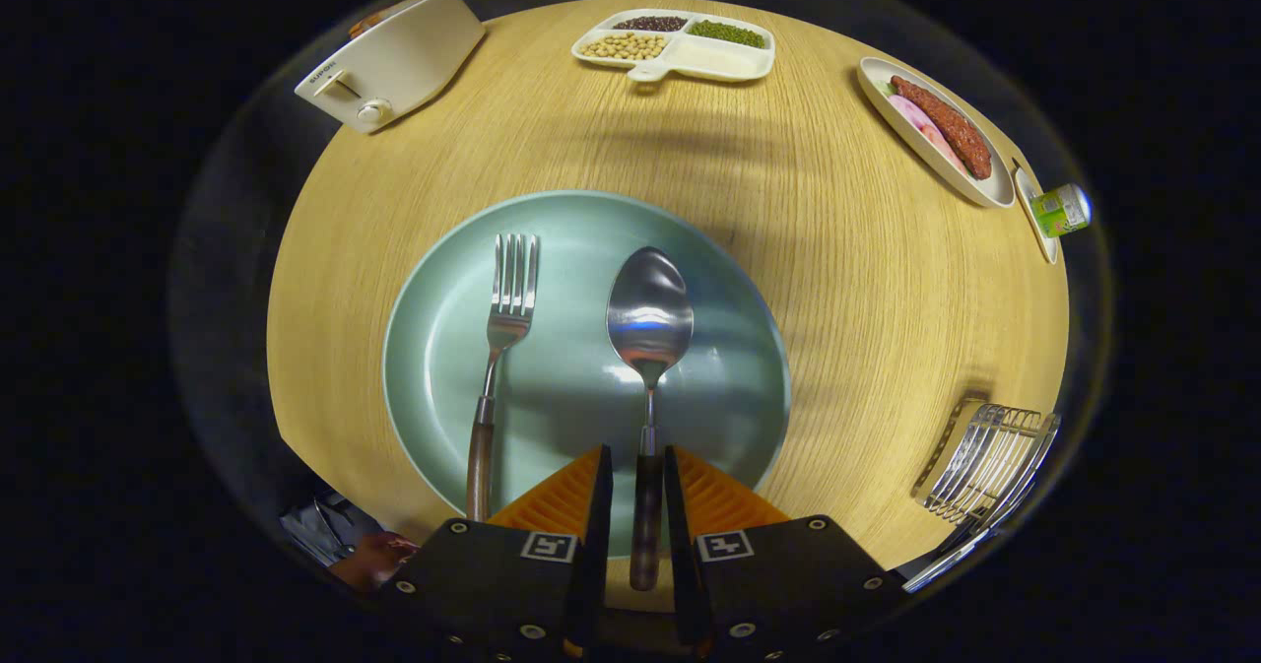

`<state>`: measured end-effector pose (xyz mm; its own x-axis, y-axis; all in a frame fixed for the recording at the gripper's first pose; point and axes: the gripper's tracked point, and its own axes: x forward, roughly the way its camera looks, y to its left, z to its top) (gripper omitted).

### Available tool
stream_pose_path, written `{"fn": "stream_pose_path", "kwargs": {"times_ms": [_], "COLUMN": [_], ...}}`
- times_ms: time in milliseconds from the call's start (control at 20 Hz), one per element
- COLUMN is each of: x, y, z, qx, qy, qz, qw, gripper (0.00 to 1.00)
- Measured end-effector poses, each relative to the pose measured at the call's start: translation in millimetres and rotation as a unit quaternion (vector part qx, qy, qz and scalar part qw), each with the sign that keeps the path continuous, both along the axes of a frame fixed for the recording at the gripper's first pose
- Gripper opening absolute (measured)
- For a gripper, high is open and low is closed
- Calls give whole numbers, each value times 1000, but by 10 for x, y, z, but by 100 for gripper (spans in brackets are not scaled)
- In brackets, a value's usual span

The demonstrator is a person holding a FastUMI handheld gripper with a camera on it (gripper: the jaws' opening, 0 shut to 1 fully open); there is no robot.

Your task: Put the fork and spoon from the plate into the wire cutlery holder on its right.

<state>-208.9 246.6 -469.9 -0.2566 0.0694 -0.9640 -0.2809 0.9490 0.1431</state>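
A pale green plate [724,387] lies on the round wooden table [857,289], just ahead of my fingers. On it lie a fork [507,318] and a spoon [648,308], side by side, both with dark wooden handles pointing back toward me. My gripper [638,454] straddles the spoon's handle, which runs between the two fingers. A thin gap shows on the handle's left side, so the fingers are narrowly open and the spoon still rests on the plate. The fork lies left of the left finger. The wire cutlery holder [990,471] stands to the plate's right, near the table edge.
Beyond the plate sit a white toaster [394,62] at far left, a divided tray of beans [680,44] in the middle, and an oval dish with sausage [936,131] at far right, with a small green-labelled container [1062,210] beside it. A hand [379,555] shows left of the gripper.
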Motion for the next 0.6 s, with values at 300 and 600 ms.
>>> {"fn": "stream_pose_path", "kwargs": {"times_ms": [300,600], "x": [93,335], "y": [-19,-62], "z": [-26,333], "qx": [13,49], "qy": [-17,-74], "qz": [-23,-50], "qw": [999,995], "gripper": [8,5]}}
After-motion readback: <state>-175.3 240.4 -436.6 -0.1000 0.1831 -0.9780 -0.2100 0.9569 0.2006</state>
